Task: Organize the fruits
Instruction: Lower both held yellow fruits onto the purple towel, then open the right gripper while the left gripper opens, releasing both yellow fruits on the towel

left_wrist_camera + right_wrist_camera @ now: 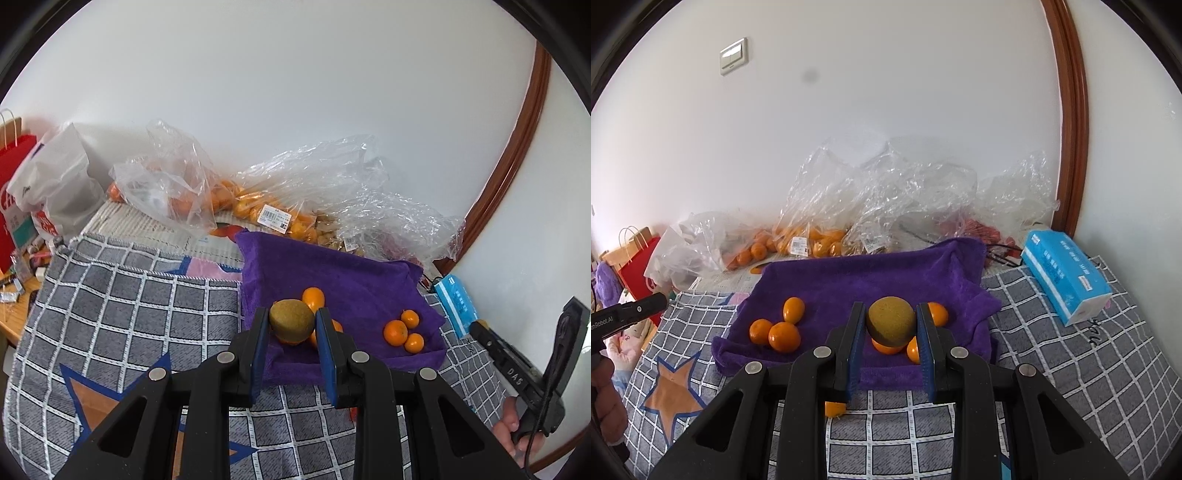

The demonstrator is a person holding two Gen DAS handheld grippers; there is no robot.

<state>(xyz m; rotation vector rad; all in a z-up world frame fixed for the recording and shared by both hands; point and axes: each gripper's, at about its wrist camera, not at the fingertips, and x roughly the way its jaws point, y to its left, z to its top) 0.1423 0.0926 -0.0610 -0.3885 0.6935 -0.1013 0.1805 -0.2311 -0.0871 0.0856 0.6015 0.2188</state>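
**Two kiwis carried to the purple towel**

Each claw is clenched on one brown kiwi. The left claw (291, 325) grasps a kiwi (291, 320) above the left group of small oranges (313, 300) on the purple towel (332, 269). The right claw (891, 325) grasps the other kiwi (891, 320) above the right group of oranges (938, 314). Both kiwis seem to hang a little above the towel, not yet set down.

I judge the step in hand to be placing each kiwi on the towel. To do it well, each kiwi should go down on a bare part of the towel just beside the oranges, not on top of them, because round fruit rolls easily. The claw should open only when the kiwi touches the cloth, and slowly, since the towel lies in folds.

The left view shows the person's hand (513, 432) that holds the other tool at the right edge, and a white bag (59, 177) with a red paper bag (14, 166) on the left. The right view shows a light switch (733, 55) on the wall, the whole blue tissue pack (1067, 273), and one orange (834, 408) off the towel on the checked blanket (1071, 369), partly hidden under the claw.
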